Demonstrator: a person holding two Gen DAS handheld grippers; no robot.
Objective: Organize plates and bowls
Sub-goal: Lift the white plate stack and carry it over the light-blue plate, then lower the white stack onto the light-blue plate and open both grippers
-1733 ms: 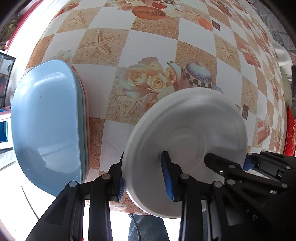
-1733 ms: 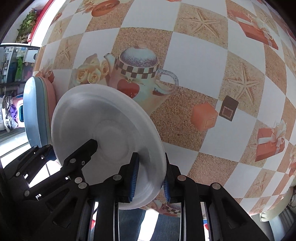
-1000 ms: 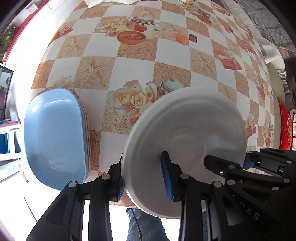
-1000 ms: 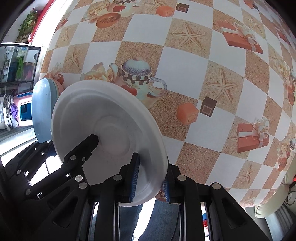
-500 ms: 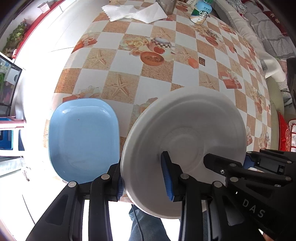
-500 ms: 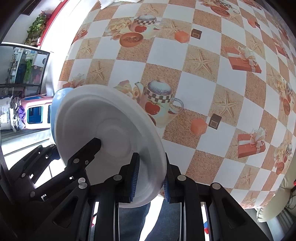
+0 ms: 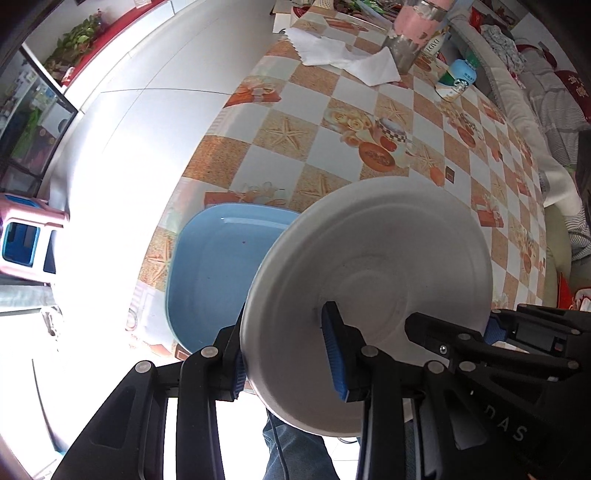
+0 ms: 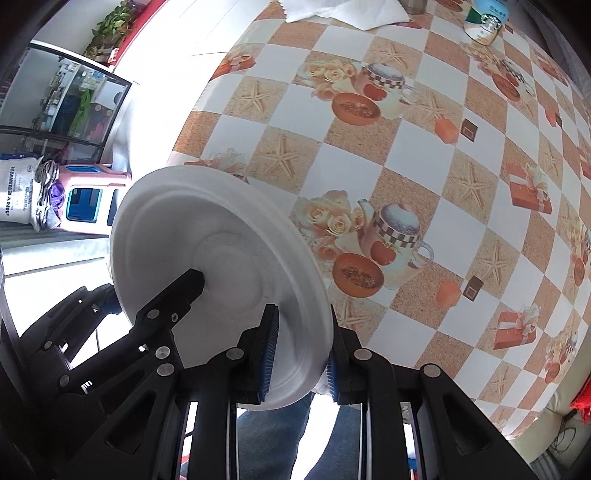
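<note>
A round white plate [image 7: 369,291] hangs in the air above the table, gripped from both sides. My left gripper [image 7: 284,354] is shut on its left rim, one blue pad under the plate and one on top. My right gripper [image 8: 299,350] is shut on the opposite rim of the same white plate [image 8: 214,254]; the left gripper's arm reaches in from the lower left of that view. Below, a rounded rectangular blue plate [image 7: 214,273] lies flat near the table's corner, partly hidden by the white plate.
The table carries a checkered cloth [image 8: 424,155] with starfish and teapot prints. At its far end lie white napkins [image 7: 343,55], a tall pink tumbler [image 7: 413,33] and a small bottle [image 7: 456,79]. A pink stool [image 8: 88,192] stands on the floor to the left.
Both grippers have risen with the white plate and drifted left, so the table looks farther away. The blue plate now sits partly under the white one.
</note>
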